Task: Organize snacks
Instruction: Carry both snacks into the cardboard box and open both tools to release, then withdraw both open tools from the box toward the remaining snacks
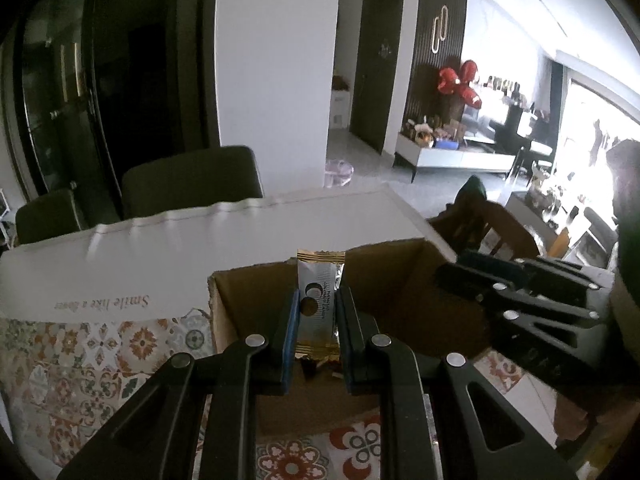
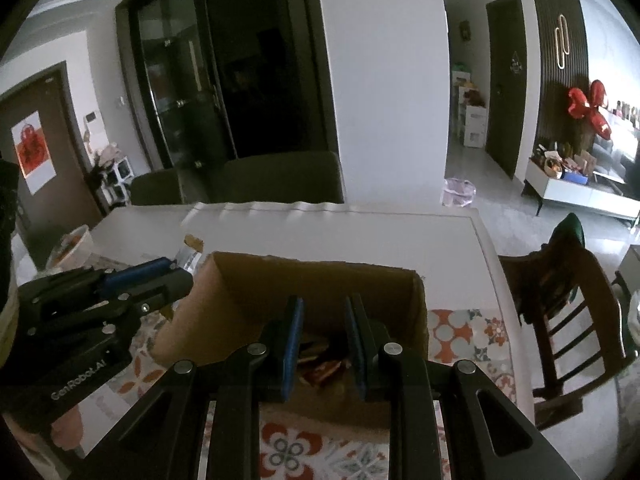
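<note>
One snack bar [image 1: 320,304], white-and-gold wrapper, clamped upright in left gripper [image 1: 318,320], held over cardboard box [image 1: 400,280]. Right gripper [image 2: 324,332] closed on nothing, poised above same box; at least two dark wrappers [image 2: 320,360] inside, exact count unclear. Best next: lower well past rim, release low so bar lands flat among the others, keep grippers from colliding. Two chairs [image 1: 192,180] beyond table [image 1: 240,232].

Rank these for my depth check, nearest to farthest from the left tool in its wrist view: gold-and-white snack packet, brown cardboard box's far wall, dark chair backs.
1. Gold-and-white snack packet, between the pads.
2. Brown cardboard box's far wall, just beyond.
3. Dark chair backs, across the table.
</note>
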Tool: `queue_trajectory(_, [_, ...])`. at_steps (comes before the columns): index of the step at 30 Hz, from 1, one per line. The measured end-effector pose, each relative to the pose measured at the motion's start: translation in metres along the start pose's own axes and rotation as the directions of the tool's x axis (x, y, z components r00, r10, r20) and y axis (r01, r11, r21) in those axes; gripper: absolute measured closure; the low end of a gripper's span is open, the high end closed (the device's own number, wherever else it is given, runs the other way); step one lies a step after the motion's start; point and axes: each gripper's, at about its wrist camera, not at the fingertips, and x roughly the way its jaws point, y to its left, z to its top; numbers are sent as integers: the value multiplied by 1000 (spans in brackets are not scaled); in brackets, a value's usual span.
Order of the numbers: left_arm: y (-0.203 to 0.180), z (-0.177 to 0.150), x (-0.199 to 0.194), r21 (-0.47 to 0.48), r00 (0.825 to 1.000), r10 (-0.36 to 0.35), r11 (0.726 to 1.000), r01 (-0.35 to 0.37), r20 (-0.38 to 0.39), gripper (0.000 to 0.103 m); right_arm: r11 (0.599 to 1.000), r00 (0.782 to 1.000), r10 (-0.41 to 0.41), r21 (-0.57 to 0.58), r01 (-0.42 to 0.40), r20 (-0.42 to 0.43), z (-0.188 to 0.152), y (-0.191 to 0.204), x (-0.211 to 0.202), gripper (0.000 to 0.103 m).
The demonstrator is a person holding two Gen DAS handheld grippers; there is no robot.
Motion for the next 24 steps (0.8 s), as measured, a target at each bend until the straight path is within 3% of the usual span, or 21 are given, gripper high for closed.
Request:
queue_trajectory(1, [1, -1, 5, -2, 1000, 16, 1000, -16, -11, 77, 1000, 1000, -3, 6, 3, -3, 0, -1, 3, 79])
queue_trajectory(2, [1, 0, 7, -1, 1000, 22, 1000, -22, -19, 59, 1000, 1000, -5, 16, 5, -1, 1, -3, 5, 79])
queue_trajectory(4, [2, -2, 10, -7, 999, 37, 999, -37, -20, 44, 999, 1000, -20, 32, 21, -21, -1, -6, 10, 78])
queue_trajectory(7, [1, -6, 5, 0, 998, 67, 998, -67, -5, 44, 998, 999, -42, 46, 43, -26, -5, -9, 10, 65])
queue_trajectory(24, [-23, -41, -65, 80, 994, 70, 994, -76, 79, 43, 998, 998, -62, 8, 61, 29, -40, 0, -51, 65])
